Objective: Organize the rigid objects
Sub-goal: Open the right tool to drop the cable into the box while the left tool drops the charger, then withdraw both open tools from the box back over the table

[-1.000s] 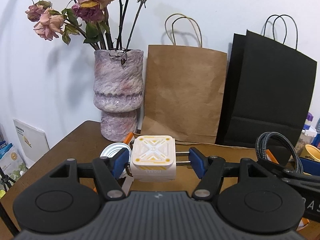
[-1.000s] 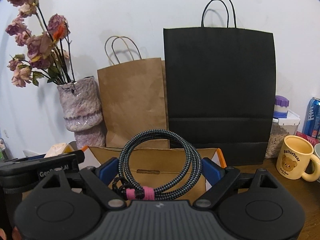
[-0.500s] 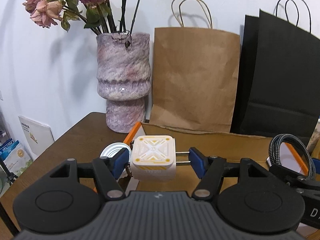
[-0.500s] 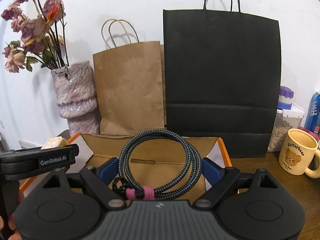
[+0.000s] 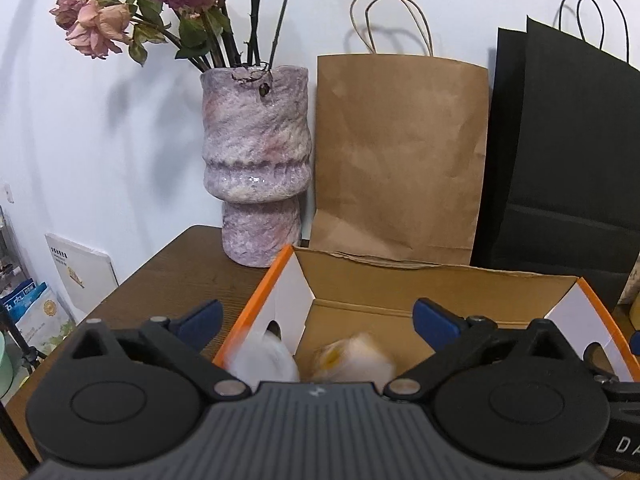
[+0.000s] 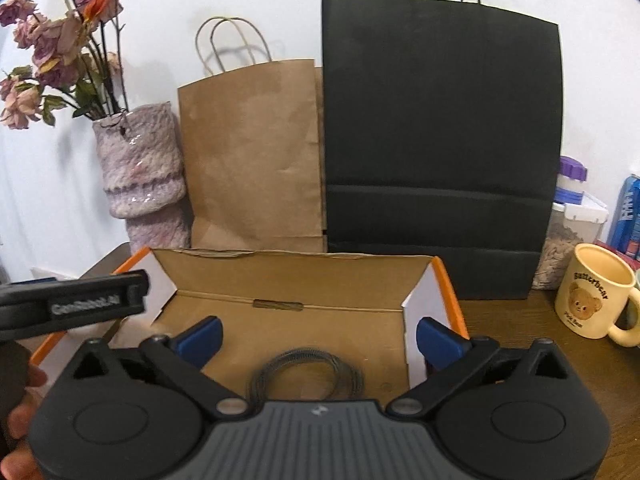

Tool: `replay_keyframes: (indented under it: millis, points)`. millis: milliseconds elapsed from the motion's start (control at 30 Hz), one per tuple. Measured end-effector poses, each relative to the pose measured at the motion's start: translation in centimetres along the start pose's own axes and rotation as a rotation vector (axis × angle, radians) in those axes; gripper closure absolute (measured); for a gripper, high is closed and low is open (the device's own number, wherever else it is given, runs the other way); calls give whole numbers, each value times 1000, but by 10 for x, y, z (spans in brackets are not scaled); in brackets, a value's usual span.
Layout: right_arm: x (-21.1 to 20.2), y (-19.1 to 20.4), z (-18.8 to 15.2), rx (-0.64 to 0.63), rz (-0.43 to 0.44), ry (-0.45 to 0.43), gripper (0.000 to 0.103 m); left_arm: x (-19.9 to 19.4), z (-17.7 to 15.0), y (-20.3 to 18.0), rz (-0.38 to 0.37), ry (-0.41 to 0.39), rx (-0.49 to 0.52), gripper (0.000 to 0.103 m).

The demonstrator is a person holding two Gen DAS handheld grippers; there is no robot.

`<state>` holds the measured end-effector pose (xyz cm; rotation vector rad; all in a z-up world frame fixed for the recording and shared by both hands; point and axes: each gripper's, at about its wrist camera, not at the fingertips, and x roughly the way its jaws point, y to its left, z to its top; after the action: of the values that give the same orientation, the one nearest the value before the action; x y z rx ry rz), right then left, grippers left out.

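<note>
behind our brown bench [image 5: 168,272] bags lean; both tongs, left [image 5: 316,318] and right [image 6: 318,334], just sprang apart, dropping charger [image 5: 352,356] and cable [image 6: 308,374] into the box [image 6: 280,276], where either may bounce out.

A plain white wall [image 5: 100,120] fills the far side of the scene, evenly lit, with soft grey shadows cast on it. A dark brown wooden table [image 5: 176,280] runs up to the wall. On its far edge stand, from left to right, a mottled purple vase [image 5: 256,160] of dried roses [image 5: 96,28], a brown paper bag [image 5: 400,152] and a black paper bag [image 6: 440,140]. A cream bear mug [image 6: 592,292] sits at the far right.
</note>
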<state>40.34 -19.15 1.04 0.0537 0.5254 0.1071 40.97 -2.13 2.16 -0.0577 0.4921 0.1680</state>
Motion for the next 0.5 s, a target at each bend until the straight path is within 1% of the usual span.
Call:
replay_keyframes:
  millis: [300,500]
  points:
    - [0,-2,0,10,-14,10,0,0,1,0,7,3,-2,0]
    - [-6,0,1,5,-14,0,0,-4,2,1,4,6,2,0]
